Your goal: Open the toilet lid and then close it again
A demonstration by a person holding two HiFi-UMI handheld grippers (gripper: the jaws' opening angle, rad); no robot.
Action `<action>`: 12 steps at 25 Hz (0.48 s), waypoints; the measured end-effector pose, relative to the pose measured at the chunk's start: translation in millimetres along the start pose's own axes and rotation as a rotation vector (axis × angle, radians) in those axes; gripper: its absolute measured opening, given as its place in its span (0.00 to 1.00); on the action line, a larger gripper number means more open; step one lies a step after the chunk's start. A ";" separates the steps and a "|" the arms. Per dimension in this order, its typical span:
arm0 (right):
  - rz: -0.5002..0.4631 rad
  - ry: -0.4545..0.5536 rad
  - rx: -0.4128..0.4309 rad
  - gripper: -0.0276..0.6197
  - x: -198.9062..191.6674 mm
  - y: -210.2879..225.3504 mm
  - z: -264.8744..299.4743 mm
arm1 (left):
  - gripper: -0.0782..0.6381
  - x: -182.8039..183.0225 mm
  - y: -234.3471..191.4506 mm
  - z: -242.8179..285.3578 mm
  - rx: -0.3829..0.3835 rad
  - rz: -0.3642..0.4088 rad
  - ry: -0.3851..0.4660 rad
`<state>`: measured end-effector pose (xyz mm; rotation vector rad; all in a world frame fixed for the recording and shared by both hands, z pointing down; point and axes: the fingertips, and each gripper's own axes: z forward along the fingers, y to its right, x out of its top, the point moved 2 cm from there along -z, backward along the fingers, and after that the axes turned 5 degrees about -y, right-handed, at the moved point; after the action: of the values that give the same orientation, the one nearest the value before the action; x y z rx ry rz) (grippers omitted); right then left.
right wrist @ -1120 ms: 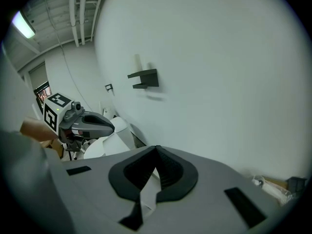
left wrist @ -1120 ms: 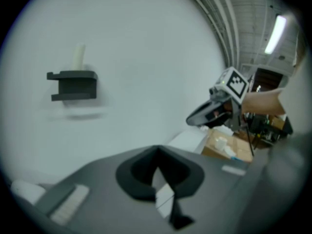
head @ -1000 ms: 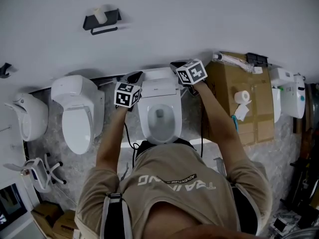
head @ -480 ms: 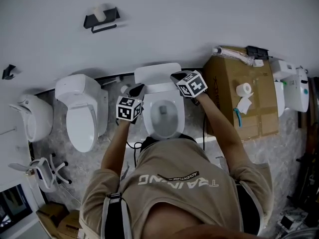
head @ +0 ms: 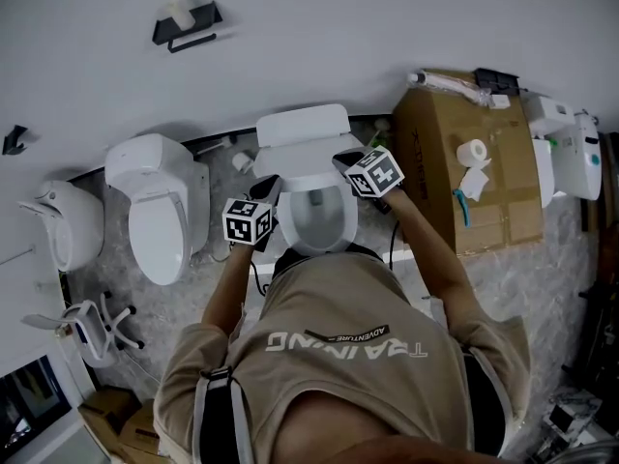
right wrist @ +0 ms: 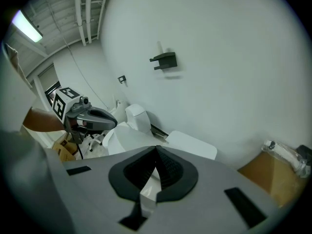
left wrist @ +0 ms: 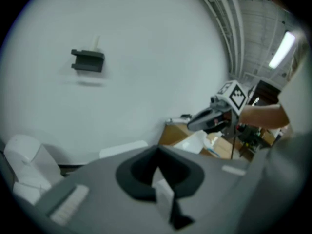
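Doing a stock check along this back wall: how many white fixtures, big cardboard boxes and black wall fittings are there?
White fixtures: 4
Big cardboard boxes: 1
Black wall fittings: 2
Total: 7

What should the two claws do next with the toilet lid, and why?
Probably lower the toilet lid gently toward the bowl: it stands raised, the bowl is open, and the left claw and right claw each grip its edge.
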<state>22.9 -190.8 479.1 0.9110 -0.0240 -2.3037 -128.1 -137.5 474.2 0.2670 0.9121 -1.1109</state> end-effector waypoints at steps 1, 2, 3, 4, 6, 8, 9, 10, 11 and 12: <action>0.001 -0.007 0.003 0.06 -6.8 -2.7 0.2 | 0.11 -5.7 3.0 -1.3 -0.002 -0.012 -0.008; 0.001 -0.014 0.004 0.06 -13.3 -4.8 0.5 | 0.11 -11.0 5.9 -1.9 -0.003 -0.022 -0.019; 0.000 -0.020 0.005 0.06 -19.5 -6.7 0.9 | 0.11 -16.3 8.6 -2.3 -0.004 -0.030 -0.032; 0.002 -0.024 0.006 0.06 -25.6 -8.8 1.2 | 0.11 -21.6 11.3 -2.7 -0.004 -0.037 -0.049; 0.012 -0.026 0.010 0.06 -38.7 -14.2 1.6 | 0.11 -32.7 17.1 -3.6 -0.004 -0.042 -0.081; 0.023 -0.027 0.014 0.06 -52.1 -20.6 2.2 | 0.11 -44.8 23.4 -4.8 -0.005 -0.042 -0.111; 0.026 -0.031 0.016 0.06 -58.7 -24.1 2.9 | 0.11 -51.0 26.4 -5.3 -0.007 -0.044 -0.126; 0.026 -0.038 0.020 0.06 -65.4 -27.7 3.9 | 0.11 -57.4 29.2 -5.7 -0.009 -0.047 -0.142; 0.024 -0.048 0.023 0.06 -72.2 -31.4 5.1 | 0.11 -64.1 32.0 -6.0 -0.010 -0.050 -0.160; 0.021 -0.059 0.026 0.06 -79.3 -35.1 6.2 | 0.11 -70.8 34.8 -6.3 -0.008 -0.052 -0.178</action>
<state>42.5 -118.5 523.3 0.8521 -0.0881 -2.3150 -111.2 -71.5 514.5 0.1356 0.7691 -1.1596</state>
